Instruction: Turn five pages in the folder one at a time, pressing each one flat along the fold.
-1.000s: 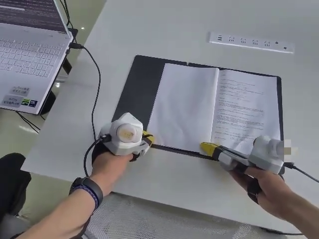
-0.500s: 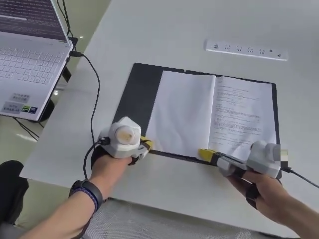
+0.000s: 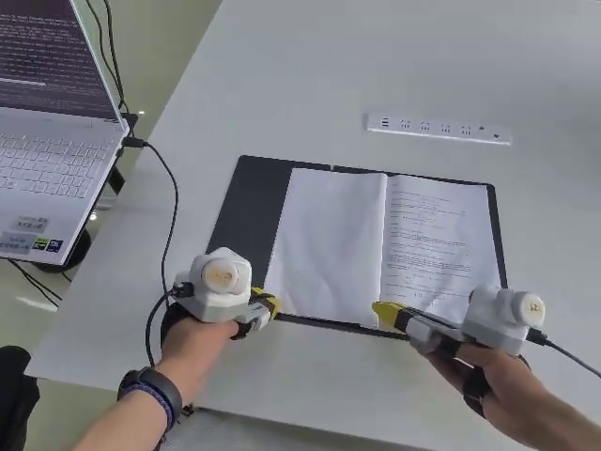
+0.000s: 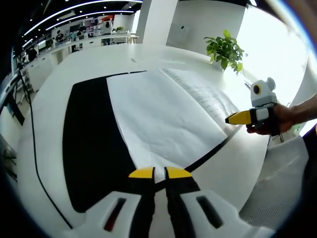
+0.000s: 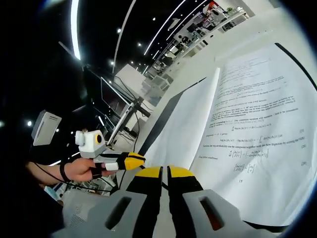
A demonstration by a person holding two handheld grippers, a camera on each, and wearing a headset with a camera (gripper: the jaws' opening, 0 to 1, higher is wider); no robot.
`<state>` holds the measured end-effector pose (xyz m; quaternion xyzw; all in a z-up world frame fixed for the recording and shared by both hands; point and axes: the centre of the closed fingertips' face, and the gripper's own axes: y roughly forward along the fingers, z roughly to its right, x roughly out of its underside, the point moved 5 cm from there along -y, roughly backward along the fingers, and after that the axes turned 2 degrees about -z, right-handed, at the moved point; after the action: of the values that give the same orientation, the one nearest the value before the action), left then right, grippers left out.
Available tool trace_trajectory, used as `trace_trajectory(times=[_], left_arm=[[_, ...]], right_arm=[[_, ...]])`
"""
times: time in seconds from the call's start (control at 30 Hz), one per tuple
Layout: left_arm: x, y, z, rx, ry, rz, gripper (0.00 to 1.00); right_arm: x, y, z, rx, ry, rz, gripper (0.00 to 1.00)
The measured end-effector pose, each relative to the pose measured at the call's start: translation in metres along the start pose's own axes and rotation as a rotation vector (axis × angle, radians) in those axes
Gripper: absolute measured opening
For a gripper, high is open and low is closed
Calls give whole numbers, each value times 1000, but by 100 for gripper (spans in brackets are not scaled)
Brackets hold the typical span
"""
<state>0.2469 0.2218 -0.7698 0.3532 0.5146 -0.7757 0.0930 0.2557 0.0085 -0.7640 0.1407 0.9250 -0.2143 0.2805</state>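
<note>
The black folder (image 3: 242, 218) lies open on the white table. A blank page (image 3: 329, 240) lies on its left, a printed page (image 3: 437, 246) on its right. My left gripper (image 3: 266, 305) rests shut at the folder's near edge, by the blank page's lower left corner. Its own view has the yellow tips (image 4: 159, 172) together over that corner of the blank page (image 4: 158, 114). My right gripper (image 3: 383, 311) is shut at the near edge, just below the fold. In its own view the tips (image 5: 164, 172) lie close above the printed page (image 5: 252, 119), nothing between them.
An open laptop (image 3: 47, 141) stands at the far left, with a black cable (image 3: 170, 216) running along the table toward my left hand. A white power strip (image 3: 439, 128) lies beyond the folder. The table's front edge (image 3: 310, 413) is just behind both hands.
The head view has shifted, so the folder sits lower and further left in the picture. Both grippers keep their places at the folder's near edge.
</note>
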Motion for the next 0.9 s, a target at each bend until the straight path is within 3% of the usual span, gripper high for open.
trace_trajectory(times=[0.2, 0.4, 0.6, 0.73, 0.9], left_arm=[[-8, -13, 8, 11, -3, 24, 11], [-16, -24, 11, 13, 24, 50, 16], [-27, -38, 17, 5, 50, 82, 21], [-40, -49, 21, -4, 61, 124, 22], [-49, -59, 26, -3, 88, 138, 29]], right_arm=[[-4, -16, 0, 47, -39, 6, 8], [-9, -33, 1, 101, -116, -11, 21], [-19, -56, 4, 147, -162, -1, 27], [-26, -69, 1, 159, -208, 2, 32], [-31, -85, 1, 187, -239, 9, 36]])
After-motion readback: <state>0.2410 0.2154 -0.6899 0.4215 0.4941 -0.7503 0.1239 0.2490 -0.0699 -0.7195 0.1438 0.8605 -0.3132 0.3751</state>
